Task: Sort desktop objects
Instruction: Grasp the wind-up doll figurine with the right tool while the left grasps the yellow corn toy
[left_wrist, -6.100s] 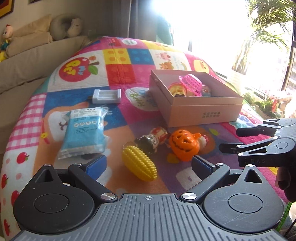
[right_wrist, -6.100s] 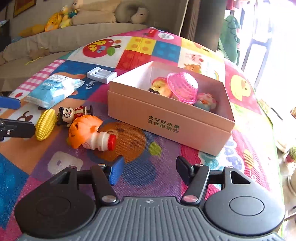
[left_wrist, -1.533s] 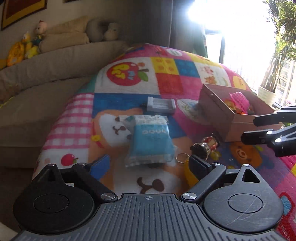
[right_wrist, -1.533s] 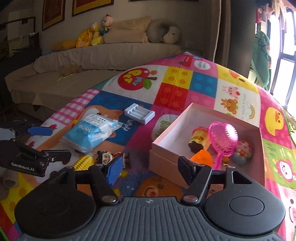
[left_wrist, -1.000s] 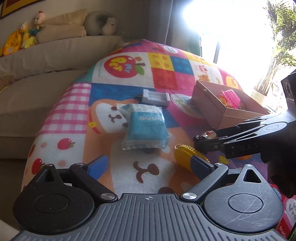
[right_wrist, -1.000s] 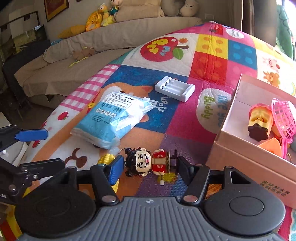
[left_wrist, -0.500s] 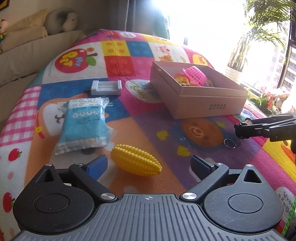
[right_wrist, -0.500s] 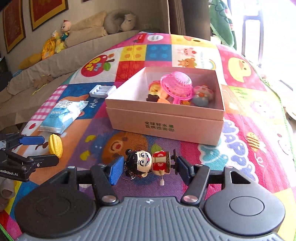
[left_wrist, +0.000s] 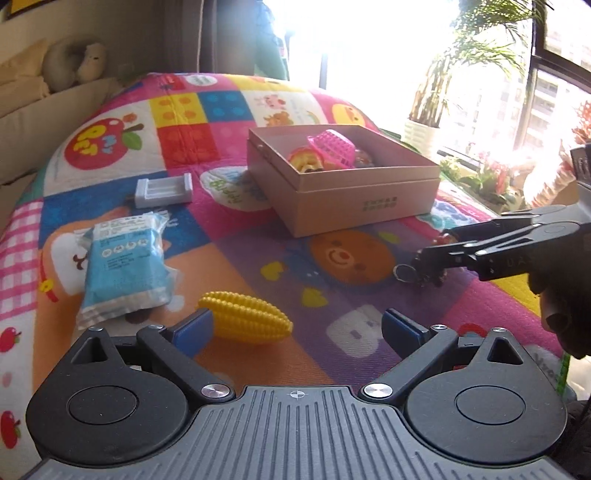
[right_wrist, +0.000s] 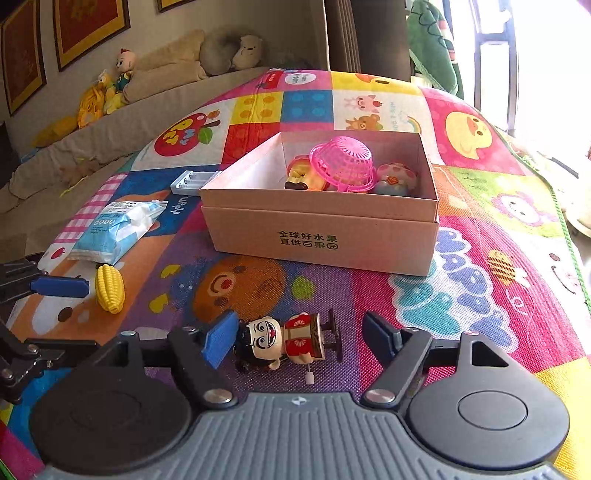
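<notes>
Wind-up doll (right_wrist: 291, 341), lying on its side on the colourful mat (right_wrist: 461, 295), sits between the spread fingers of the right gripper (right_wrist: 301, 338), released, in front of the cardboard box (right_wrist: 325, 236). Left gripper (left_wrist: 295, 326) is spread wide too, its blue pad beside the yellow toy corn (left_wrist: 243, 317).

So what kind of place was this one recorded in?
Most likely a home living room: a beige sofa with stuffed toys along the wall, framed pictures above it, and a children's cartoon play mat covering the work surface.
</notes>
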